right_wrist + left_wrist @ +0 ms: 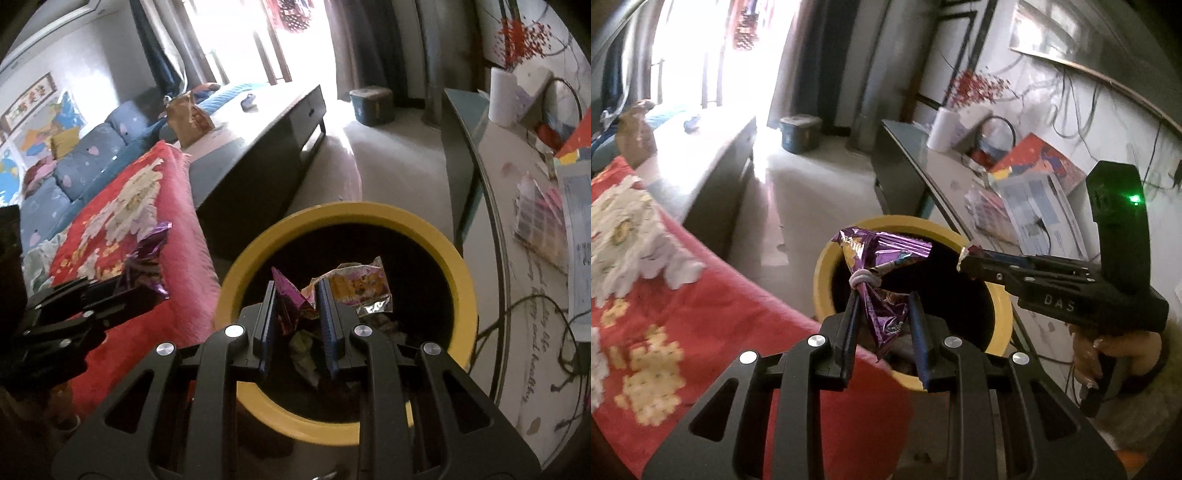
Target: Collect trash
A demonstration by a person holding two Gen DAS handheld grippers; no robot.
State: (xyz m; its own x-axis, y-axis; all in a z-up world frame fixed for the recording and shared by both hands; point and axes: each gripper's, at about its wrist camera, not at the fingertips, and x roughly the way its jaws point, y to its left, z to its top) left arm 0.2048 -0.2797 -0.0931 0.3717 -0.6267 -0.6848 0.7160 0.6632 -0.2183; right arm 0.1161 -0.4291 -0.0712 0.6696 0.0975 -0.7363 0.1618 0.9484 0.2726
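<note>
A crumpled purple foil wrapper (882, 314) sits between the fingers of my left gripper (884, 299), which is shut on it over the near rim of a yellow-rimmed bin (1004, 295). A pale rubber band (862, 278) loops around the wrapper. My right gripper (298, 293) hangs over the bin's dark mouth (454, 266), shut on a purple foil scrap (286, 299). A pink and yellow wrapper (358, 290) shows just past its right finger; whether it is held or lies in the bin I cannot tell. Each gripper appears in the other's view: right (964, 258), left (122, 291).
A red floral blanket (701, 295) lies left of the bin. A dark low table (258, 147) stands behind it and a blue sofa (85, 158) at far left. A glass-topped side table (517, 184) on the right holds papers, cables and a paper roll (504, 96). A teal box (371, 103) sits on the floor.
</note>
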